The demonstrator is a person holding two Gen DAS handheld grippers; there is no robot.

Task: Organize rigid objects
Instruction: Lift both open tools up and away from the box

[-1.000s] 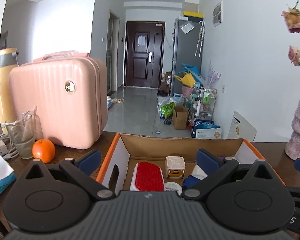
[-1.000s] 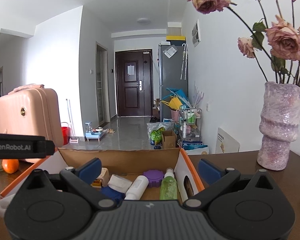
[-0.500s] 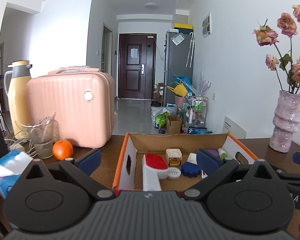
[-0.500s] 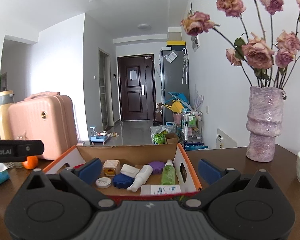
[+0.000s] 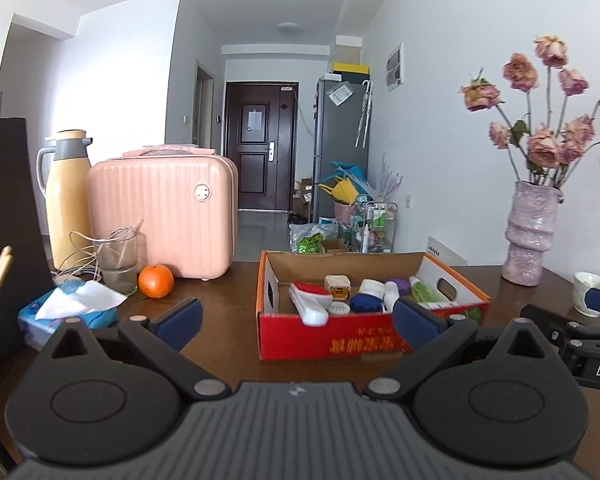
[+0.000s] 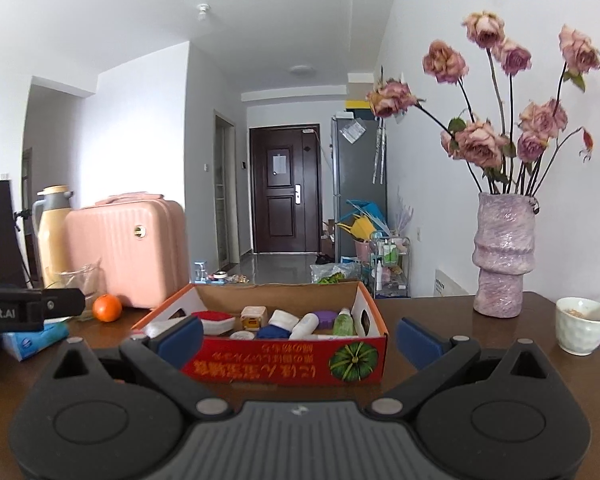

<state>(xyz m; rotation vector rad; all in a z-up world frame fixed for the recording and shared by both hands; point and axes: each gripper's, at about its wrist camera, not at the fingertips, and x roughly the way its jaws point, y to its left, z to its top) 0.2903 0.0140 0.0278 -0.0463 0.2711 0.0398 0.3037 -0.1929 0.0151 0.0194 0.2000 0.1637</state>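
Observation:
A red cardboard box sits on the dark wooden table, holding several small items: a red-and-white brush, a small cube, a blue lid, a white bottle, a purple lid and a green bottle. My left gripper is open and empty, in front of the box. My right gripper is also open and empty, just short of the box's front wall.
A pink suitcase, a yellow thermos, a glass, an orange and a tissue pack stand left. A purple vase with dried roses and a white cup stand right.
Both grippers have pulled back and risen away from the box, so its whole front wall now shows. Both stay open and empty.

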